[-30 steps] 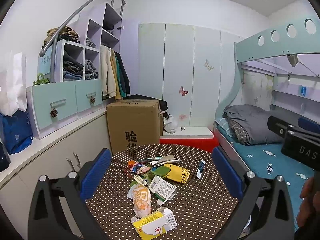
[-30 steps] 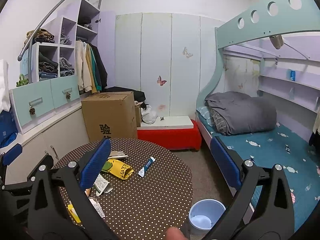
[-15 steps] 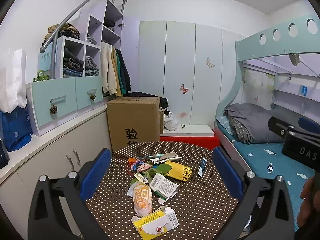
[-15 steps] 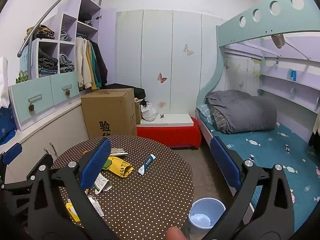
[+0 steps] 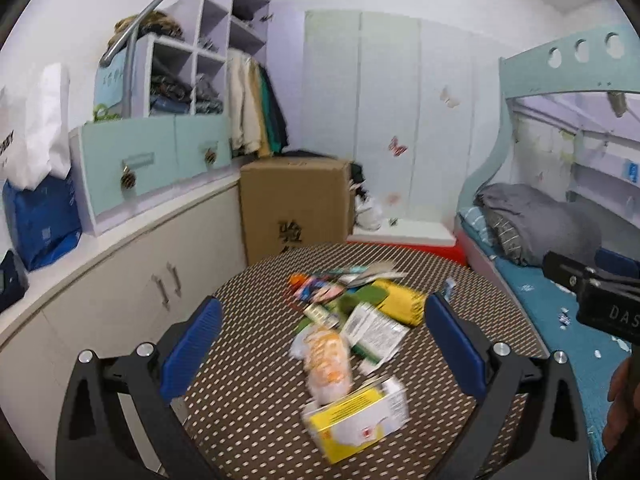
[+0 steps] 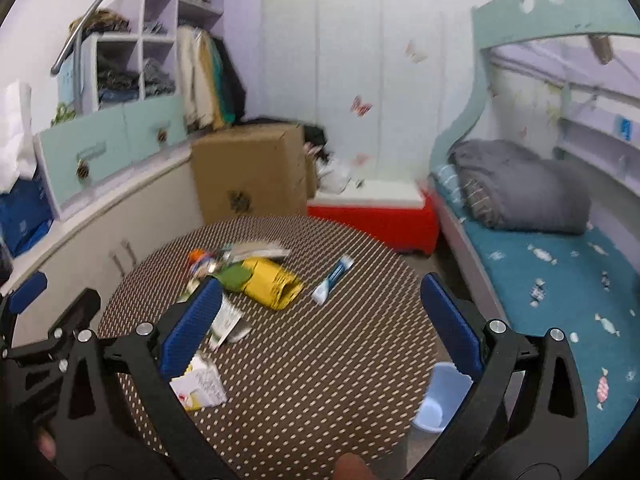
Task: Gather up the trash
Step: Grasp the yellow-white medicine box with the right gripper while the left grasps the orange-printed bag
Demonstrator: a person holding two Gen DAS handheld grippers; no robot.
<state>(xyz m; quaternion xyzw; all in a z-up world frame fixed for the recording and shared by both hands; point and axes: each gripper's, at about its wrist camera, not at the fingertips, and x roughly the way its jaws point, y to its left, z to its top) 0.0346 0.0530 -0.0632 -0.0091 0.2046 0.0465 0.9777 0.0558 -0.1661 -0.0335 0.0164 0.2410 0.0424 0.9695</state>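
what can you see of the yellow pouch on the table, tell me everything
The yellow pouch looks like soft, crinkled plastic or foil. It lies flat on the dotted table, near the far side of the litter pile. One end bears a green patch; the other end looks open or crumpled. Papers and wrappers overlap its green end, and a white printed packet lies against it. A blue-and-white tube lies apart, to its right. Neither tool touches it.

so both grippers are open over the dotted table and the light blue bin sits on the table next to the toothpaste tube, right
Not quite. The right wrist view shows the light blue bin on the floor beside the dotted table, not on it. The toothpaste tube lies on the table, and the left gripper and right gripper are open.
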